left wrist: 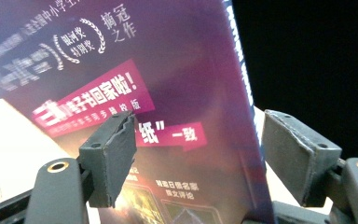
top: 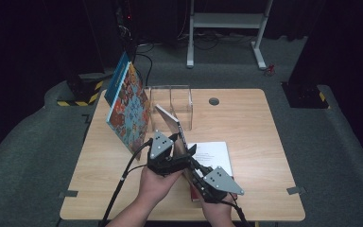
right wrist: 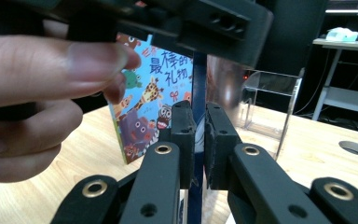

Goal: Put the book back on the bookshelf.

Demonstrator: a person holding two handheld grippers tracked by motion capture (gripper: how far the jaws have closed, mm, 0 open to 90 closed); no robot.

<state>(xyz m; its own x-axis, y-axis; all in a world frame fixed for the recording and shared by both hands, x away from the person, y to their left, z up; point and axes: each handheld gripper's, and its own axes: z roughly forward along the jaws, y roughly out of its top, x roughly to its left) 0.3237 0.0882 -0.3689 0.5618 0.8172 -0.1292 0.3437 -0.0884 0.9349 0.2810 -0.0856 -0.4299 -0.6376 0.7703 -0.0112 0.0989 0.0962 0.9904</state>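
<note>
Mid-lift, seemingly: right hand-held gripper (right wrist: pixel 199 140) clamped on purple book (left wrist: pixel 168 93) (spine edge), left hand-held gripper (left wrist: pixel 196 154) agape around it; next, probably standing it beside picture book (top: pixel 127 111).

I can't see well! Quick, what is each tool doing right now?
Left tool: open, jaws standing either side of the purple book.
Right tool: shut on the purple book's edge.

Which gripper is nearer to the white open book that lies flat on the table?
Right. The right gripper is at the near left corner of the white open book, shut on the purple book. The left gripper is farther left, open around that purple book.
</note>
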